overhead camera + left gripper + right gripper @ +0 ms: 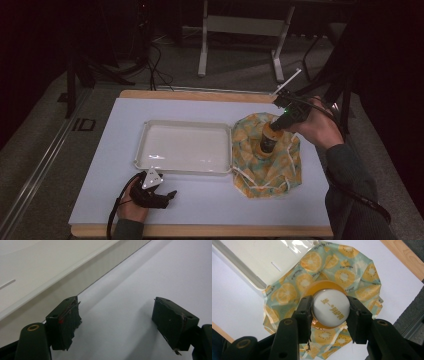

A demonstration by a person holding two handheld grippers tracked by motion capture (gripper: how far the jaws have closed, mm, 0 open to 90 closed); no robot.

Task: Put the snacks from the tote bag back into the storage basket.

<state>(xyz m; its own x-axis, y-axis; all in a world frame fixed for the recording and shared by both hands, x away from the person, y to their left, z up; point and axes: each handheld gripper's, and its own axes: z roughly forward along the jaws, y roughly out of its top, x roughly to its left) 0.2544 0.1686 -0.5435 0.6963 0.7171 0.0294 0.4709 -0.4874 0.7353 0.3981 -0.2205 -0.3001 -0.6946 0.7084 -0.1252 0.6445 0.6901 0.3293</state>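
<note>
Surface [210,200]: white sheet on a wooden-edged board, dim room around it.

Tray [150,131]: white, rectangular, shallow, lying flat at the middle of the surface; nothing seen inside it. In the left gripper view its raised rim runs diagonally just beyond the left jaw.

Cloth [280,170]: pale green fabric printed with orange and kiwi slices, spread flat to the right of the tray with white cords trailing from its edge. Its left edge touches the tray's right rim; in the right gripper view one corner of the tray overlaps the cloth.

Bottle [268,142]: small, amber-brown, with a white cap bearing gold print, standing upright on the middle of the cloth.

Right gripper [276,125]: held in the person's right hand [312,127] above the cloth, pointing down at the bottle. In the right gripper view its two black jaws sit against opposite sides of the white cap, gripping it.

Left gripper [171,196]: held in the person's left hand [132,202] low over the surface near the front edge, just in front of the tray's near-left corner. Its jaws are spread wide, with only bare white surface between them.

Floor beyond the surface: grey, with metal stand legs and cables.
</note>
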